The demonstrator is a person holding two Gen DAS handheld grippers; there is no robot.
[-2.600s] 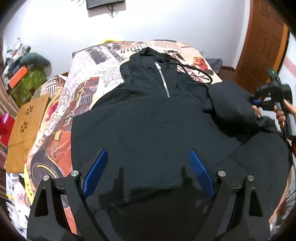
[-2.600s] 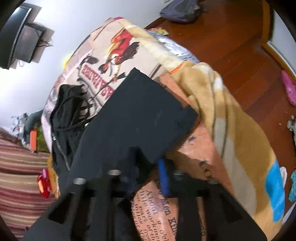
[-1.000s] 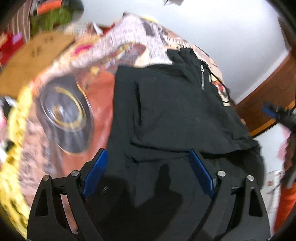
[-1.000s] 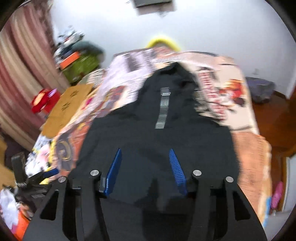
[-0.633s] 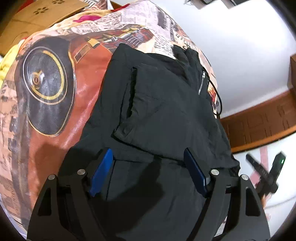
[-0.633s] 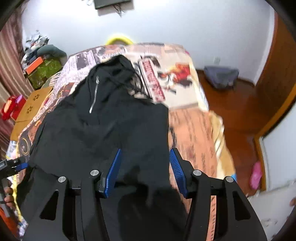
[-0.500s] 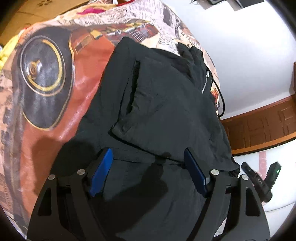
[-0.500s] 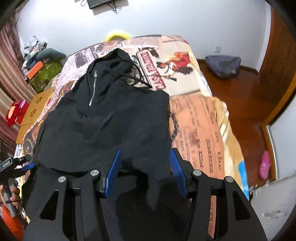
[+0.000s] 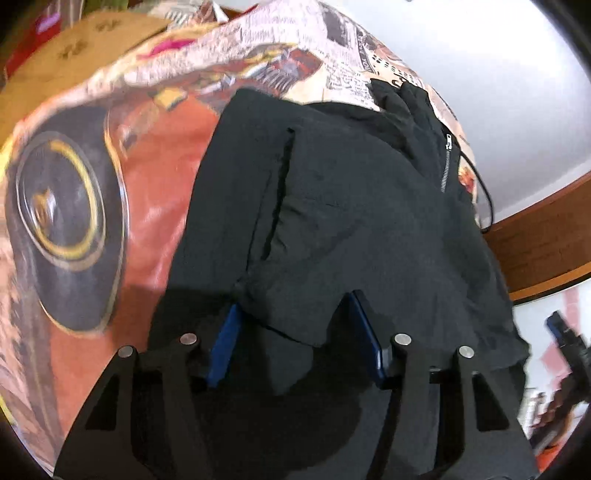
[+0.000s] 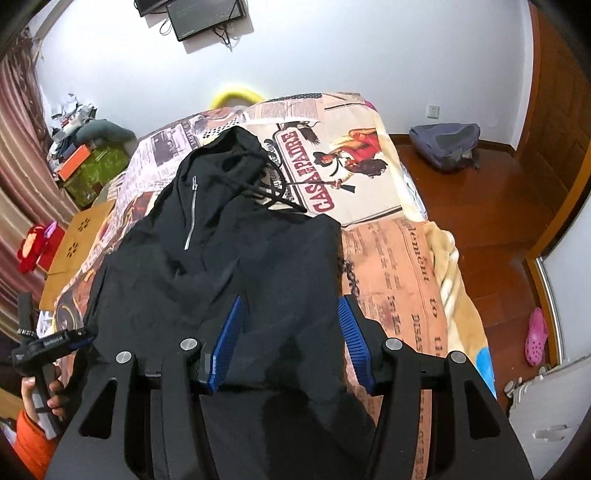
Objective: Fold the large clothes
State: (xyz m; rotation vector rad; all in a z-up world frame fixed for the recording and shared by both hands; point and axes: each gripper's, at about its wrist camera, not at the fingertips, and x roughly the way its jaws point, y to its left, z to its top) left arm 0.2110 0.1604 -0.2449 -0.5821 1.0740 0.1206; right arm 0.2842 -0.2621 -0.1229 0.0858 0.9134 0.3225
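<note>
A black zip hoodie (image 9: 351,221) lies flat on the printed bedspread (image 9: 147,177), hood and drawstrings toward the wall, both sleeves folded in over the body. It also shows in the right wrist view (image 10: 221,258). My left gripper (image 9: 299,314) is open with its blue pads either side of the folded left sleeve's cuff, low over the cloth. My right gripper (image 10: 288,314) is open and empty, above the hoodie's lower right part. The left gripper also shows in the right wrist view (image 10: 79,336), at the hoodie's left hem.
The bedspread (image 10: 388,258) drops off on the right to a wooden floor (image 10: 498,229) with a grey bag (image 10: 443,144) and a pink shoe (image 10: 535,336). A cardboard piece (image 10: 77,240) and clutter lie left of the bed. A monitor (image 10: 207,14) hangs on the wall.
The right gripper let go of the right sleeve, now folded over the body, and swung back over the hoodie. The left gripper came down to the left sleeve's cuff and its jaws narrowed.
</note>
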